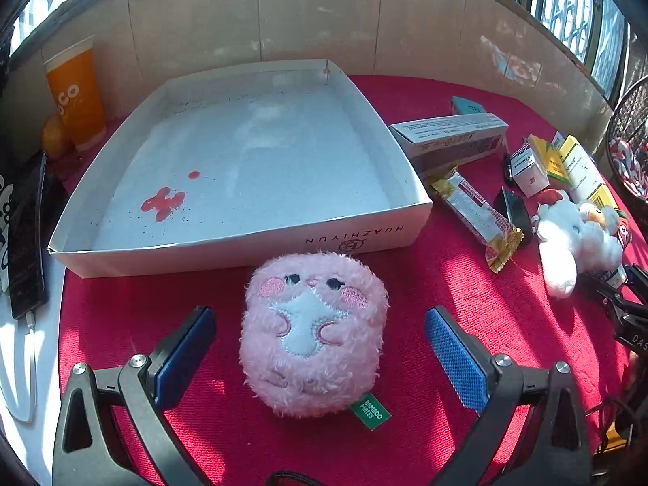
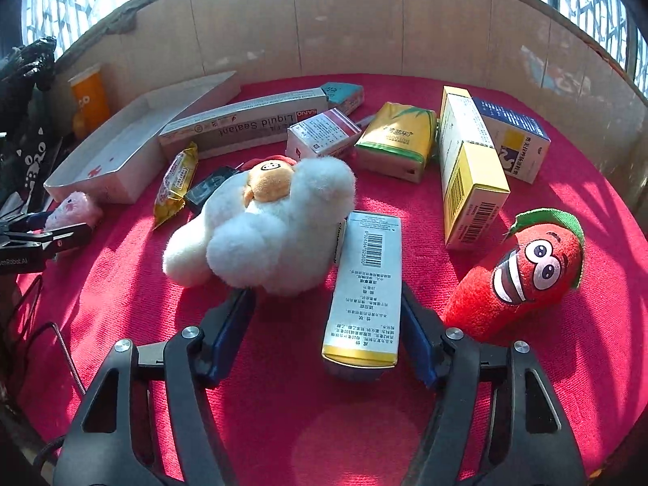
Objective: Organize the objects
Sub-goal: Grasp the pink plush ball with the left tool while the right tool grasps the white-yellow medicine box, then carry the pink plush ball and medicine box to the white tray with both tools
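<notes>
A round pink plush (image 1: 312, 336) with a green tag lies on the red cloth, just in front of the shallow white tray (image 1: 243, 251). My left gripper (image 1: 320, 316) is open and straddles the plush, its blue pads (image 1: 453, 356) well clear on both sides. In the right wrist view a white and yellow barcoded box (image 2: 364, 283) lies flat between the fingers of my right gripper (image 2: 326, 291). The right pad sits against the box's side, while the left pad (image 2: 231, 324) stands apart from it, tucked under a white plush (image 2: 275, 227).
A red smiling plush (image 2: 518, 275) lies to the right. Several cartons, a long sealant box (image 2: 243, 125) and a snack wrapper (image 2: 176, 186) crowd the cloth beyond. An orange cup (image 1: 77, 93) and a phone (image 1: 26, 235) sit left of the tray. A cardboard wall (image 2: 344, 20) closes the back.
</notes>
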Demonstrator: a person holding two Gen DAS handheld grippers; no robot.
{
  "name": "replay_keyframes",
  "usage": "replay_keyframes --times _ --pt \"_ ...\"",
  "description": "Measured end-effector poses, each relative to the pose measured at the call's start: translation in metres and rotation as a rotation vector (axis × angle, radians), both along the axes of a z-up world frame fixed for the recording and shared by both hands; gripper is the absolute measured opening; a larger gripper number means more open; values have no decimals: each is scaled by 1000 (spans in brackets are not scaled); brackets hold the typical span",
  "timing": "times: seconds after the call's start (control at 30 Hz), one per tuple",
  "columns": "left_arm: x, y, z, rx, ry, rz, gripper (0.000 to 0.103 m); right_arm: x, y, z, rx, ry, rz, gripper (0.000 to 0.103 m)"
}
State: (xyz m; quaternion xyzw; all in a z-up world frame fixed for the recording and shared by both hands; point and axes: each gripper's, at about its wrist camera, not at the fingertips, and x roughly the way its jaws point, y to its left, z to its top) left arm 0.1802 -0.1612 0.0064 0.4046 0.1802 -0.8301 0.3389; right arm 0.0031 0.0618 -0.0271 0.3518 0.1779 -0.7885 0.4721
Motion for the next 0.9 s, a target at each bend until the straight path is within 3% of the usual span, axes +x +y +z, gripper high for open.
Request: replay_keyframes --times 0.07,0.13,0.17,0.23,0.27,0.47,0.9 --pt "-1 0 -1 11 3 -8 98 -1 1 0 -1 8 -6 61" --pt "-1 0 -4 28 4 -18 80 -1 2 0 -6 11 -7 57" --pt "-1 0 -4 24 3 -17 77 -1 2 0 -6 15 -6 52" --pt "1 1 -2 11 10 -16 57 1 2 0 4 41 -12 41" --pt "3 0 -2 15 20 -16 56 1 2 0 7 48 -16 35" --pt "11 1 -1 29 70 -38 51 -1 6 1 -11 38 -33 27" --pt "19 20 27 -81 153 -46 51 -5 25 31 -96 82 -113 24"
